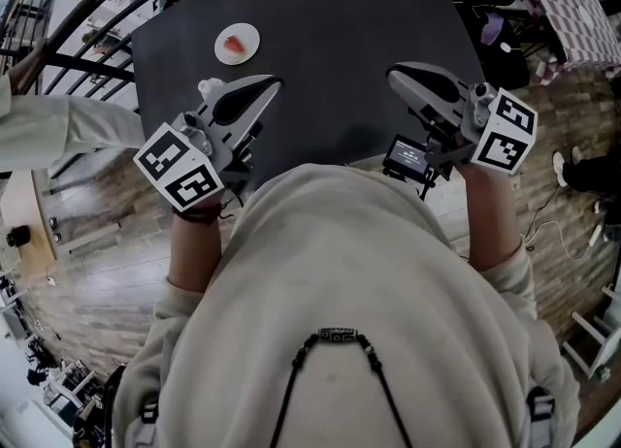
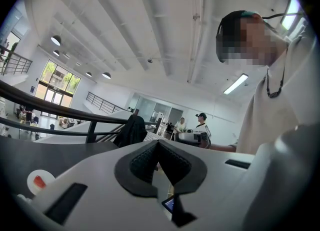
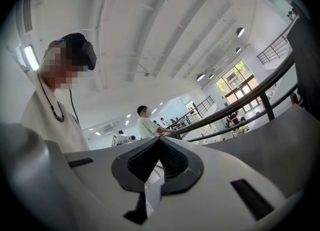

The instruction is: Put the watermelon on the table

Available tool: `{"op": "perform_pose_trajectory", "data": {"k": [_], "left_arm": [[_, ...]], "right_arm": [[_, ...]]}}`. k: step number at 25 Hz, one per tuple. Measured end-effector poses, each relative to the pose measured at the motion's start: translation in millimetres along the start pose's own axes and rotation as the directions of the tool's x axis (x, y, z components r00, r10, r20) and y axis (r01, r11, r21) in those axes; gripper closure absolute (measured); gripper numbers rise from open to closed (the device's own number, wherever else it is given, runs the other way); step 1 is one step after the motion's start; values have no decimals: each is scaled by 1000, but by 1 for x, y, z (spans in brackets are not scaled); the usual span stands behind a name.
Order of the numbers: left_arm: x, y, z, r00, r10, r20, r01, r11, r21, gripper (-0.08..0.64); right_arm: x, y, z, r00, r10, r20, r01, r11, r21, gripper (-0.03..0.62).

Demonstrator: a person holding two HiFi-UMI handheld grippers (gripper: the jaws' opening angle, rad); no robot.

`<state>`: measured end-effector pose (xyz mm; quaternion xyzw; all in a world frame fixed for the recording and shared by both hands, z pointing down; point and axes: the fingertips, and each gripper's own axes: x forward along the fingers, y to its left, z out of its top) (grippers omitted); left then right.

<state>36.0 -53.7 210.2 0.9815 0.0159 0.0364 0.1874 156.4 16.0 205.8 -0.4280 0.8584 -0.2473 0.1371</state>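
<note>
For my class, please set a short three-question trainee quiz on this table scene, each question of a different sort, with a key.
1. True or false: the red watermelon slice lies on the small round white plate.
2. Which is nearer that plate? A: left gripper. B: right gripper.
3. Fill in: in their own views, both grippers' jaws are ____ with nothing between them.
Key: 1 true; 2 A; 3 shut.

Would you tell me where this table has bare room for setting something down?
The table is bare between the left gripper and right gripper, and everywhere right of the plate with watermelon. Only its far-left part is taken.
</note>
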Motion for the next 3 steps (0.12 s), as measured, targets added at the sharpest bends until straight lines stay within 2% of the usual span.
{"op": "perform_pose_trajectory", "data": {"k": [3], "left_arm": [[-3,-2,4,1000,-1,5,1,1000,3,561]], "right_arm": [[0,4,4,1000,0,5,0,1000,-5,577]]}}
